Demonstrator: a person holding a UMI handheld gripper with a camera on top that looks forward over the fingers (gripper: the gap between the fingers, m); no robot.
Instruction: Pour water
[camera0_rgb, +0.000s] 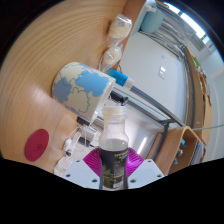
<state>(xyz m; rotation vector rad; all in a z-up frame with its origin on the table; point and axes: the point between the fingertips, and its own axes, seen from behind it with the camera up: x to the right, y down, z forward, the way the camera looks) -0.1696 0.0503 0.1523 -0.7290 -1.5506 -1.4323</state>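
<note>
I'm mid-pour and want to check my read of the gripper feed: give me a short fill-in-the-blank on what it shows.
1. The gripper is shut on a ____ with dark liquid.
2. The bottle has no ____ on its neck.
3. Beyond the bottle, on the wooden table, stands a blue and white ____.
4. The flat round thing beside the fingers is ____ in colour.

Missing words: bottle; cap; mug; red

Bottle (115, 150) showing clear with dark liquid, white cap. Gripper (113, 172) pads (95, 161) showing magenta, finger bodies white. Mug (80, 88) beyond the fingers wearing white with blue blotches. Table (40, 50) reading light wood grain. Red disc (37, 143) sitting near table's edge.
</note>
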